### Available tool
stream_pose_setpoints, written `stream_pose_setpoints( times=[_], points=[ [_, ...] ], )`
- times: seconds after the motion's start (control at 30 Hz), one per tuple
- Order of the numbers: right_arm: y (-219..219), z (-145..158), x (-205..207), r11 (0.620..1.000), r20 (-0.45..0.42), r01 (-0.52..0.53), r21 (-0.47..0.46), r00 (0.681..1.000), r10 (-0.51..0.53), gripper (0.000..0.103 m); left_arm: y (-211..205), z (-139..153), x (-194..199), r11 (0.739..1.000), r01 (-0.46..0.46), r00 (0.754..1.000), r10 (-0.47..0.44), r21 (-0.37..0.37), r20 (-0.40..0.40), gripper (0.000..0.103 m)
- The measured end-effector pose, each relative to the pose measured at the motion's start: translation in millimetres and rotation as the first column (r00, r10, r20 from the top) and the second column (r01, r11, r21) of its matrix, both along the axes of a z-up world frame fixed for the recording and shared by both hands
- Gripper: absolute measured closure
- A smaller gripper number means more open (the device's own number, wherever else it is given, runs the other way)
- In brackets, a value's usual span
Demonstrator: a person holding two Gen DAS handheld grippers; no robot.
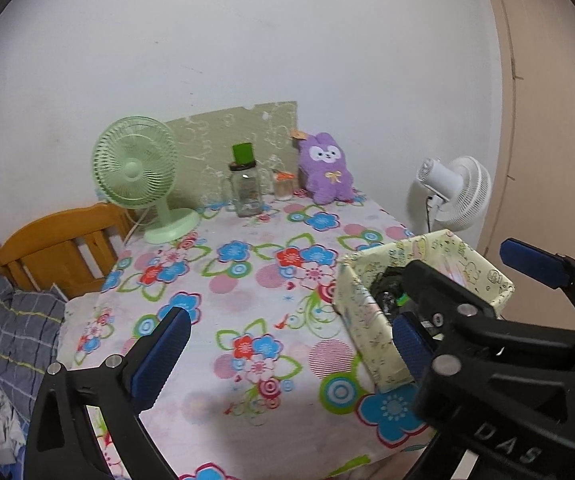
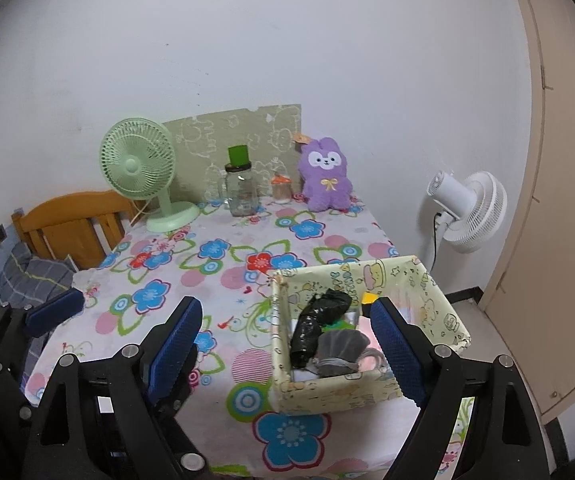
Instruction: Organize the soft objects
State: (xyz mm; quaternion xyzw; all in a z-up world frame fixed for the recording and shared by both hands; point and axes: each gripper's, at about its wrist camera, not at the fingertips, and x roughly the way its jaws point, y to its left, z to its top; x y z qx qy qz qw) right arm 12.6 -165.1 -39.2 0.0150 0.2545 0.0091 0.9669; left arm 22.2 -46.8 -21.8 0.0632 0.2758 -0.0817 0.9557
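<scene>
Right now both grippers hang above the near edge of a table [image 2: 215, 432] draped in a flowered cloth, each spread wide with nothing between its blue pads. The left gripper [image 1: 287, 356] sits over bare cloth near the table's near edge; the right gripper [image 2: 287, 356] frames the near wall of a pale patterned fabric box [image 2: 443, 308] standing at the near right corner. Inside the box lie a crumpled black bag [image 2: 315, 320], a grey pouch [image 2: 337, 354] and something pink and green, half hidden and hard to name. A purple plush bunny [image 2: 327, 176] sits upright at the far edge, well apart from both grippers, beside a small orange-capped jar [image 2: 281, 190], a glass jar [image 2: 241, 192] and a green fan [image 2: 139, 168]. From the left wrist view the right gripper covers most of the box's contents
</scene>
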Motion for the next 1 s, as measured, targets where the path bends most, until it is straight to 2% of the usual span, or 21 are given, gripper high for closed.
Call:
stream_pose_setpoints(
  times=[0.57,1.0],
  points=[
    [14,19,-24,0.999,0.068,-0.034,-0.02,0.997,0.035,0.009,49,16,-25,0.994,-0.108,0.992,0.11,-0.035,0.064,0.0],
    [11,28,-41,1.0,0.12,-0.012,-0.026,0.993,0.015,0.005,65,25,-41,0.987,-0.15,0.983,0.155,-0.059,0.101,0.0]
  ],
)
